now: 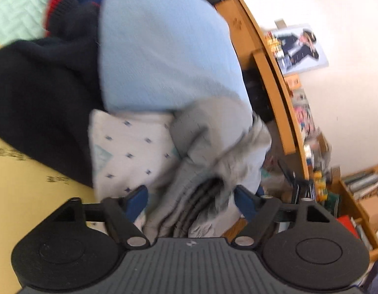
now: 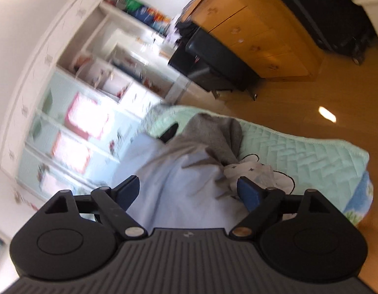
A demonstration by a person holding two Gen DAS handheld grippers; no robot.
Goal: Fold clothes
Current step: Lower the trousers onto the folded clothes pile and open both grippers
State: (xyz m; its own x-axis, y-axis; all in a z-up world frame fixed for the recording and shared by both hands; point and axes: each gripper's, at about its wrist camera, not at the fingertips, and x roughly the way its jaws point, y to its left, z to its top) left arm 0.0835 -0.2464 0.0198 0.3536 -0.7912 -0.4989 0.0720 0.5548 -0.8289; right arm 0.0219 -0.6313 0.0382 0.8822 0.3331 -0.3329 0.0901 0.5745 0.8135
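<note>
A: Item: pale blue soft cotton garment, lying on mint quilted mat. Left gripper and right gripper: jaws apart, nothing clamped.

B: Risk: grey knit garment bunched alongside; a closing pinch may catch both.

Both left gripper and right gripper gape wide.

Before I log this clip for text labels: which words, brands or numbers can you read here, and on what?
None can be read.
Yellow mat: dark printed marks, too blurred.
Left hand-held gripper: small pale logo on its body, no letters legible.
Poster: figures in dark clothes, no text legible.
Bookshelf: book spines too small.
White shelves: pink-framed labels, blurred and overexposed.
</note>
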